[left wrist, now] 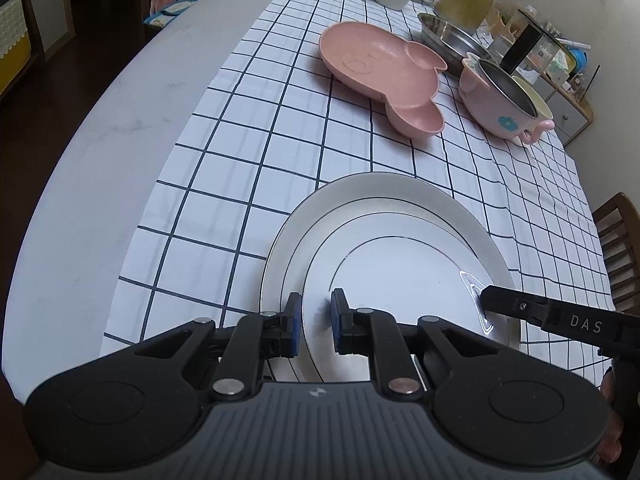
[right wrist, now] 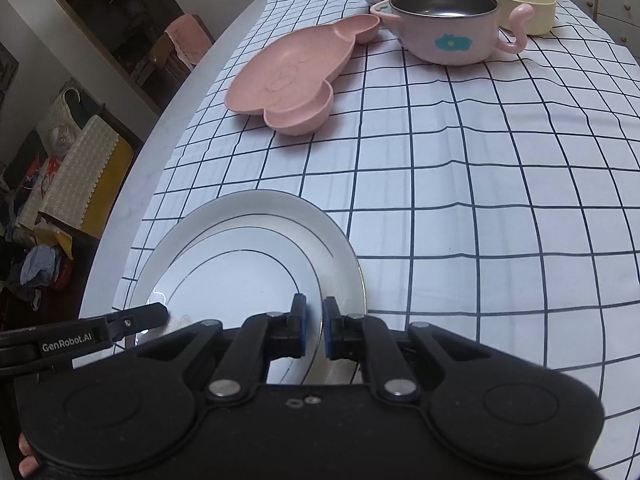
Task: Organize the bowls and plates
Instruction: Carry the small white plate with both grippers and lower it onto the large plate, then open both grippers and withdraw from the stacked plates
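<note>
1. The left gripper (left wrist: pixel 316 312) pinches the left rim of the small plate (left wrist: pixel 400 268), jaws narrow with the rim between the pads.
2. The right gripper (right wrist: pixel 314 326) clamps the same plate's right rim, jaws narrow.
3. The small plate sits over a large plate (left wrist: pixel 304 216) on the checked cloth (left wrist: pixel 224 168), at the near table edge.
4. Farther back lie a pink dish (right wrist: pixel 288 76), a pink bowl (right wrist: pixel 448 24), a steel bowl (left wrist: pixel 448 38) and a cream bowl (right wrist: pixel 524 4).
</note>
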`<state>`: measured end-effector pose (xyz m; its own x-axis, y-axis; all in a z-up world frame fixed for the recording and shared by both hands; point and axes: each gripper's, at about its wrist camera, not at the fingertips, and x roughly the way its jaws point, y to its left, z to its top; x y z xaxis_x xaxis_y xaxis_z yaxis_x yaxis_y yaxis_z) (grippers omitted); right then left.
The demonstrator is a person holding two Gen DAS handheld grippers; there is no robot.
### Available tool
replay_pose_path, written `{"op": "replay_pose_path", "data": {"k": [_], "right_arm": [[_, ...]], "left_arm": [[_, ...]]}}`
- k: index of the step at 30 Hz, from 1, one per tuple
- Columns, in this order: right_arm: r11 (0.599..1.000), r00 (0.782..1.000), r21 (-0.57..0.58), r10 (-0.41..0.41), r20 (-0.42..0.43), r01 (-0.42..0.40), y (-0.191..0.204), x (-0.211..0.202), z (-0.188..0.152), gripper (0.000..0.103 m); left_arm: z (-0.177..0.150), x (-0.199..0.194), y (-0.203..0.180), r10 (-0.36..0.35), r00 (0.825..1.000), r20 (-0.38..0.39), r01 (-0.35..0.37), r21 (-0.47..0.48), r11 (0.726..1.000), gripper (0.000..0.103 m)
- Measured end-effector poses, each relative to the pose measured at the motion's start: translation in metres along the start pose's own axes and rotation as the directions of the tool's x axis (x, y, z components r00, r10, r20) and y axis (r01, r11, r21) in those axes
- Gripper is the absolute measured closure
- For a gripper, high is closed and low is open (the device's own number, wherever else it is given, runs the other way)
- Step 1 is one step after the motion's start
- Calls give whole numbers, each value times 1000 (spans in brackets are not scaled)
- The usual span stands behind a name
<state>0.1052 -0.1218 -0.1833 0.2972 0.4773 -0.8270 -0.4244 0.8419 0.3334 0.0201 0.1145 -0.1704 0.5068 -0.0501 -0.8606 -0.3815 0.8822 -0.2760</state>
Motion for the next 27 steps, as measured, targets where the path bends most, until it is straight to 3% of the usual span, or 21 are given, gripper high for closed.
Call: {"op": "replay_pose_path", "data": {"k": [12,27], "right_arm": [[1000,1000,-18,-19,17,19,1,5,-3,92],[974,995,-204,-94,37,99,24,9,-9,86]], "left_arm": [[-1,2,-3,7,1000,-10,-7,14,1000,90],[3,-4,-6,39,999,-27,-37,70,997,89]]}}
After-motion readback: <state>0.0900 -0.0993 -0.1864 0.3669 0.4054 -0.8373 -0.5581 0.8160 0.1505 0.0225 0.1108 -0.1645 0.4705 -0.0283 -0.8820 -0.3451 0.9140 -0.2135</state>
